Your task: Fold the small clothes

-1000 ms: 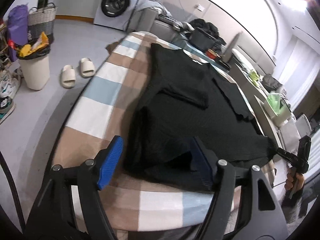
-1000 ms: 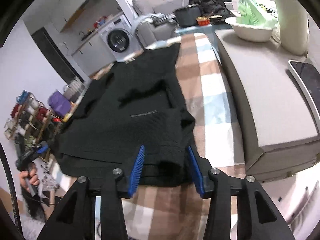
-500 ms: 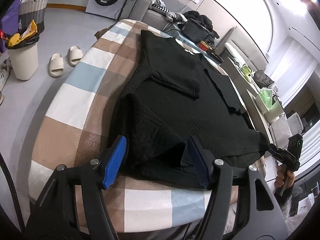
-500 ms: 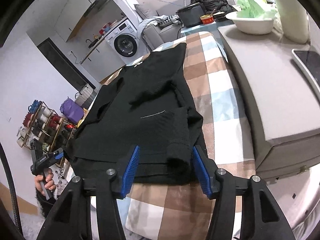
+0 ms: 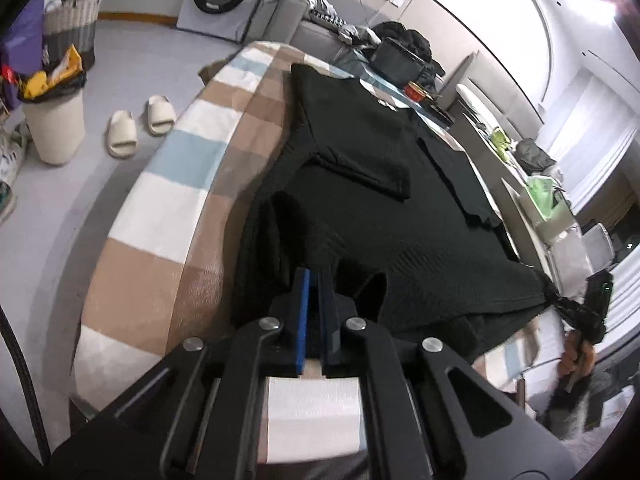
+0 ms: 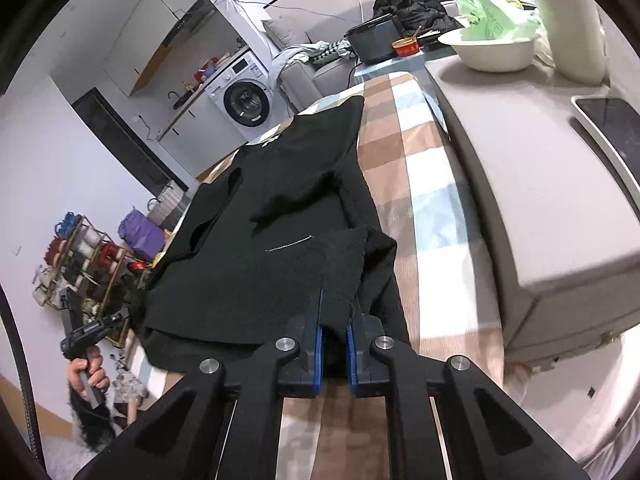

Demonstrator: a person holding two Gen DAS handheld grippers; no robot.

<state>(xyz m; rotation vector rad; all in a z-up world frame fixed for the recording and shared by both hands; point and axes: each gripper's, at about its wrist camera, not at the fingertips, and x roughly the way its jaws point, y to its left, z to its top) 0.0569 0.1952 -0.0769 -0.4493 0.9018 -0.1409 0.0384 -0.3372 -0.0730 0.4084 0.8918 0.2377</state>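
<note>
Both grippers have just closed on the near hem of the black sweater [image 5: 400, 216]: left gripper [image 5: 316, 280] and right gripper [image 6: 334, 304] pinch fabric. No lettering is readable.

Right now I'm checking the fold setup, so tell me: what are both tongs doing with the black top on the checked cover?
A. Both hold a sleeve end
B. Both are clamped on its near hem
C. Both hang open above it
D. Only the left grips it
B: the left tongs and the right tongs have just closed, each pinching the near hem of the black top between blue pads.
</note>
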